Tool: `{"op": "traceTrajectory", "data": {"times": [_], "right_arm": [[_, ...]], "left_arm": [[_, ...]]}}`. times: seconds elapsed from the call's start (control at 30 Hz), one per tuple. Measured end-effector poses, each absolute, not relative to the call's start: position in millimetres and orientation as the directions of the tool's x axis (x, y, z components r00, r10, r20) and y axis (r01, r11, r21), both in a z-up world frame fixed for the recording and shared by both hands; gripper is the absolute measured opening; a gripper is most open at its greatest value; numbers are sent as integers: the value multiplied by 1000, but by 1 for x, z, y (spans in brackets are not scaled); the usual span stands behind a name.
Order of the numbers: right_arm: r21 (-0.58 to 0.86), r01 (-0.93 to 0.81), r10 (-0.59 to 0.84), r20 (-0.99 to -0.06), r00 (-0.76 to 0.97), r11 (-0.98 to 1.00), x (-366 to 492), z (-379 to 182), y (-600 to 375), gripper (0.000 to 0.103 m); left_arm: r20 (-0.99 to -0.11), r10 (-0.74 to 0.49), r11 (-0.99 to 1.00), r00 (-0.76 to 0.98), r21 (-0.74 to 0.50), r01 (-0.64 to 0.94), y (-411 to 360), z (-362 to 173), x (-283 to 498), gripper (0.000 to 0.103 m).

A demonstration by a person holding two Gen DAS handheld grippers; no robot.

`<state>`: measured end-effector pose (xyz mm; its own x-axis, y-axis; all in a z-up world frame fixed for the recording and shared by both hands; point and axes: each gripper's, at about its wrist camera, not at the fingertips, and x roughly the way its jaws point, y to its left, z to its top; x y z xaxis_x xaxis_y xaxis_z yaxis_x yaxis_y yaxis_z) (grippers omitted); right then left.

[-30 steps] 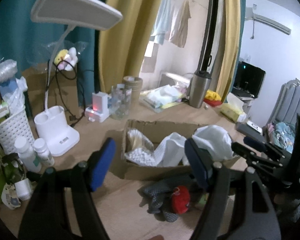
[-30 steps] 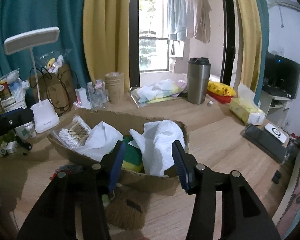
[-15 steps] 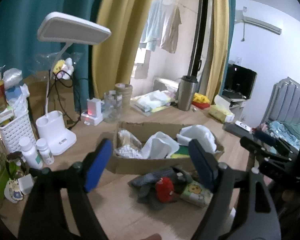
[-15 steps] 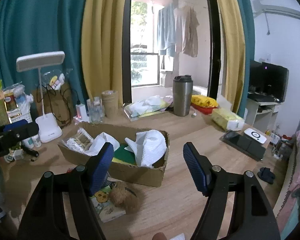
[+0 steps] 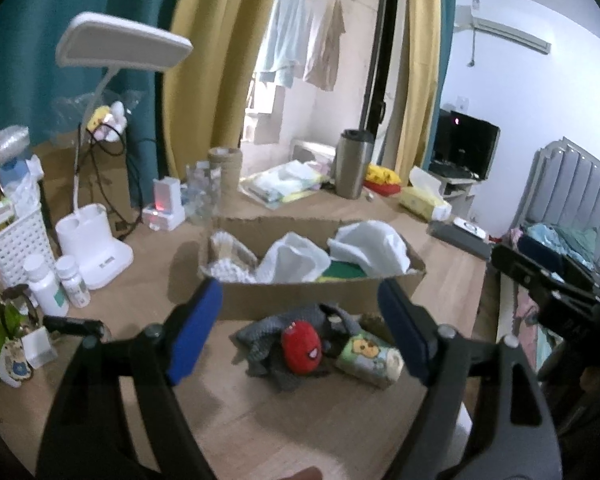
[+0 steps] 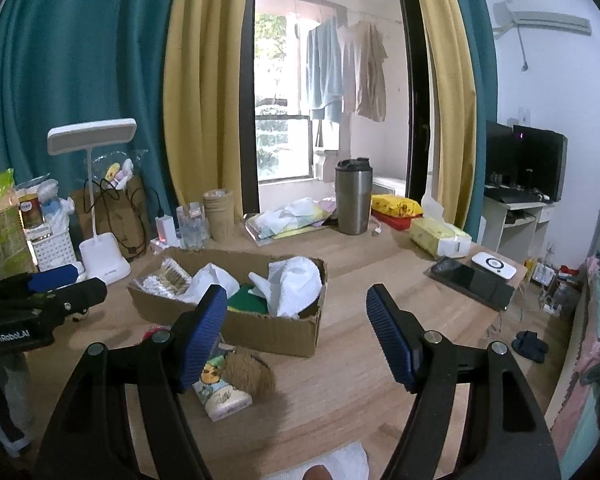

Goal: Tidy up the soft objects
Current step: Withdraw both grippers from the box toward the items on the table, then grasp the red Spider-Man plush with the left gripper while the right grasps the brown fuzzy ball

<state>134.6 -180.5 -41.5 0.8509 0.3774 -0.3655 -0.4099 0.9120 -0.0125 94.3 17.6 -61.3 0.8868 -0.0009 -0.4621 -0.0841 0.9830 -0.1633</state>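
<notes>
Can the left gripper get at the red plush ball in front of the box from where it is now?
Probably yes. The left gripper is open and empty, and the red plush ball lies between its fingers' lines on the table, atop a grey cloth. Nothing stands in between; the cardboard box sits behind it.

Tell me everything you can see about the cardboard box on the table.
The box is a shallow, open-topped brown cardboard tray with rough, torn rims and a dented corner. It sits flat on the wooden table. Inside lie white cloths, a green and yellow sponge and packets at the left end. Soft toys lie just in front of it.
</notes>
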Motion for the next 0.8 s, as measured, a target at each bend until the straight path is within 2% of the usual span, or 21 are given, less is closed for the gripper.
{"op": "traceTrajectory", "data": {"times": [0.8], "right_arm": [[32, -466, 421, -487, 765, 884, 165, -95, -156, 76]], "left_arm": [[-574, -11, 985, 819, -148, -90, 15, -110, 129, 82]]}}
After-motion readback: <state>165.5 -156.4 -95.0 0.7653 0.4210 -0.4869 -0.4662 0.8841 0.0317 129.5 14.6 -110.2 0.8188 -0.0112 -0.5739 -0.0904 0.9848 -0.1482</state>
